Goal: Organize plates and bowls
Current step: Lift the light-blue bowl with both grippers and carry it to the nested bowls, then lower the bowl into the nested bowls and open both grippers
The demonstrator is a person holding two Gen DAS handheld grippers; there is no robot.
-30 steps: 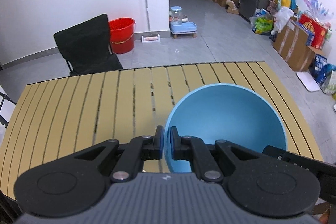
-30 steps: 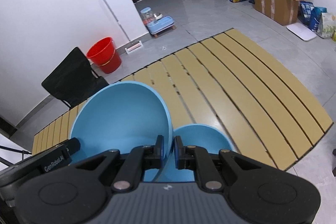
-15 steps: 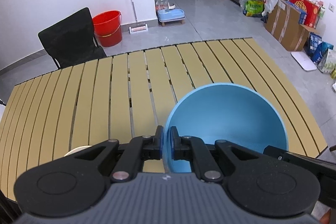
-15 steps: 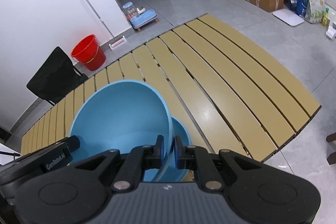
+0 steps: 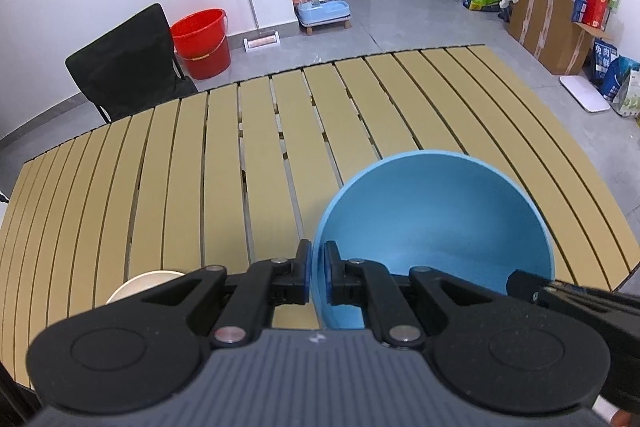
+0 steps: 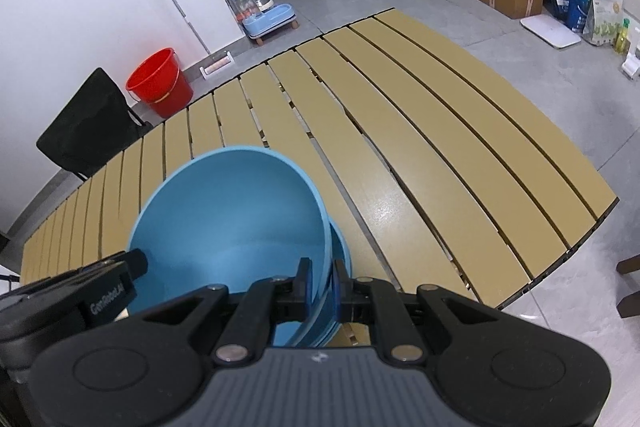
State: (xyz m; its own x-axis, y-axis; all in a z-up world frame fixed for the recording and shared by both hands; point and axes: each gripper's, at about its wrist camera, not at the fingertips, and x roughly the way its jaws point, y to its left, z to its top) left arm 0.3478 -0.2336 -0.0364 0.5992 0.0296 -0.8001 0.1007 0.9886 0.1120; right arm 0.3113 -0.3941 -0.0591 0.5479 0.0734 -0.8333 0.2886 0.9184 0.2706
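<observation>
A large blue bowl [image 5: 436,223] hangs between both grippers over the slatted wooden table [image 5: 200,167]. My left gripper [image 5: 316,275] is shut on the bowl's left rim. My right gripper [image 6: 322,287] is shut on the opposite rim of the same blue bowl [image 6: 228,227]. Under it, in the right wrist view, a second blue bowl [image 6: 342,251] shows as a sliver of rim, and the held bowl sits partly inside it. A cream bowl [image 5: 140,285] peeks out behind the left gripper's arm.
Beyond the table's far edge stand a black chair [image 5: 124,63], a red bucket [image 5: 200,41] and a pet feeder [image 5: 320,5]. Cardboard boxes [image 5: 556,27] and bags line the right wall. The table's right edge [image 6: 560,251] is near.
Both grippers have sunk toward the table with the large blue bowl. The lower blue bowl is now almost wholly covered by it. The cream bowl has come into the left wrist view.
</observation>
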